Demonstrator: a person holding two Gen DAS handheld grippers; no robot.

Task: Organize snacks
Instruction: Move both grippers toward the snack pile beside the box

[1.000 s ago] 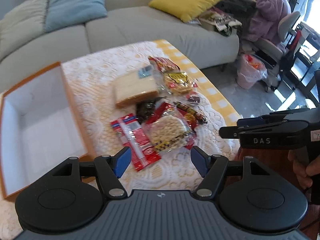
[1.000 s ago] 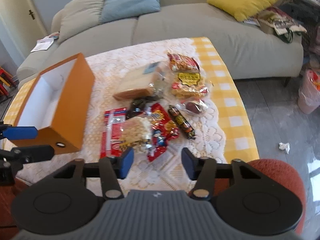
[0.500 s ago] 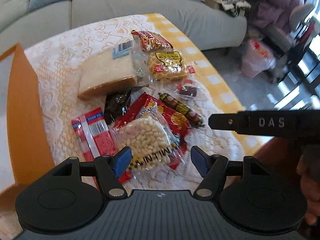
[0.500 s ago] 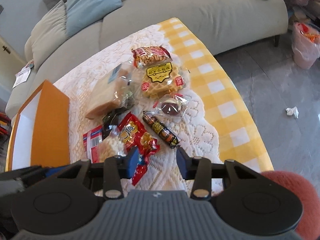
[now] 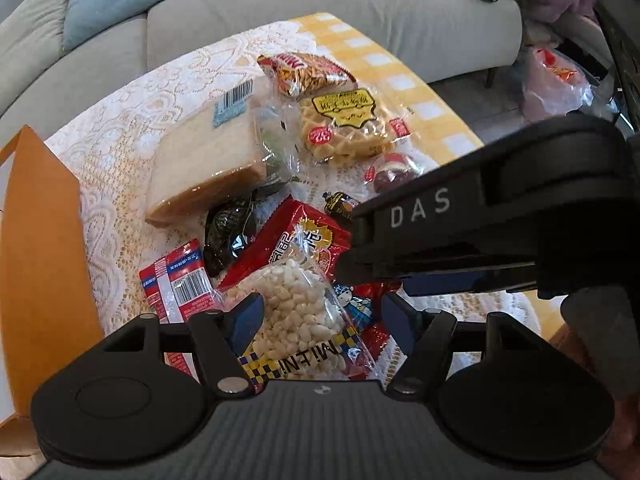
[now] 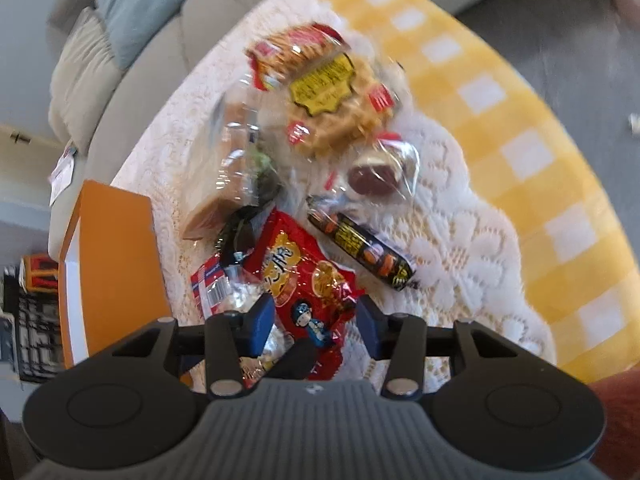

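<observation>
Puffed-rice bag (image 5: 296, 320) lengthwise between gaping left tongs (image 5: 320, 320); right tongs (image 6: 316, 322) parted, jaws just reopening over red packet (image 6: 304, 280).

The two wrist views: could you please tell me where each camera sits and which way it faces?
Left wrist: sits on the left tool, looks steeply down at the puffed-rice bag between its open fingers; the right tool crosses in from the right.
Right wrist: sits on the right tool, looks steeply down at the red snack bag; no hand shows.
Shared: the red snack bag, waffle pack, bread, orange box and lace tablecloth.
</observation>
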